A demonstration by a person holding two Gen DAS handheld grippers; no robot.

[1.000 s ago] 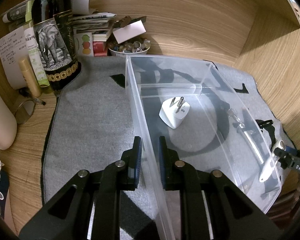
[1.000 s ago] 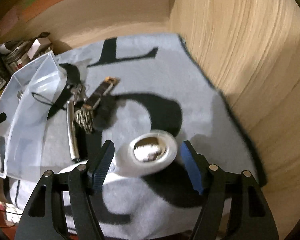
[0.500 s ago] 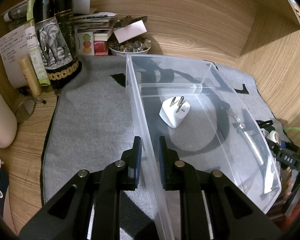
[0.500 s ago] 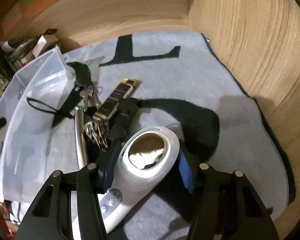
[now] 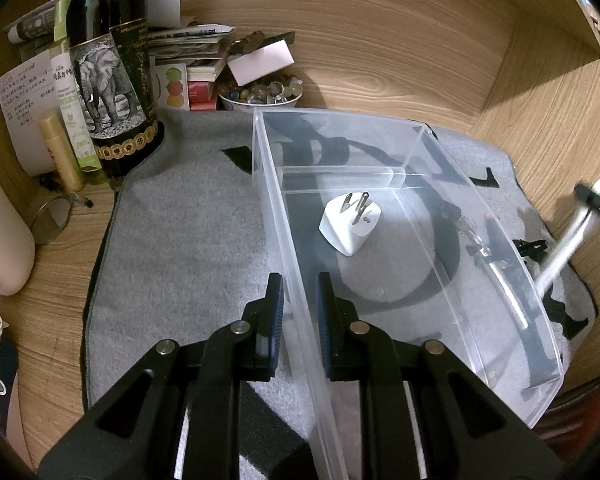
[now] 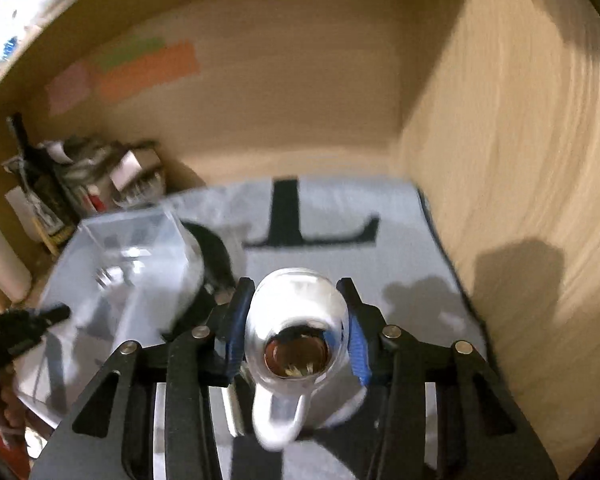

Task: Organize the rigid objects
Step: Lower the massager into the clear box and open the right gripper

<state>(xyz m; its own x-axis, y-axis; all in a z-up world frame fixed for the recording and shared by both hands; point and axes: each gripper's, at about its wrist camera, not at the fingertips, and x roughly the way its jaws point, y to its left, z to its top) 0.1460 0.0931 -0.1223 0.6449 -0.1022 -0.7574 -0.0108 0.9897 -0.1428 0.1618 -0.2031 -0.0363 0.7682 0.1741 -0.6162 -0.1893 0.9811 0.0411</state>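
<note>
White magnifier (image 6: 296, 336) lifted, white plug (image 5: 350, 222) inside clear bin (image 5: 440, 152)

The whole right wrist view is smeared by motion — the clear bin (image 6: 136, 248) at left and clutter (image 6: 80, 176) in the upper left lose their detail. At the left wrist view's right edge, a white handle (image 5: 560, 256) is blurred and cut off.

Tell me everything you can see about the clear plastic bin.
The clear plastic bin is a long, open-topped box with see-through walls, standing upright on the gray mat. A clear divider crosses it near the far end. Inside lies one white plug adapter, prongs pointing up. The left gripper is shut on its near left wall, one finger inside, one outside. Keys and a strap show through the right wall.
</note>
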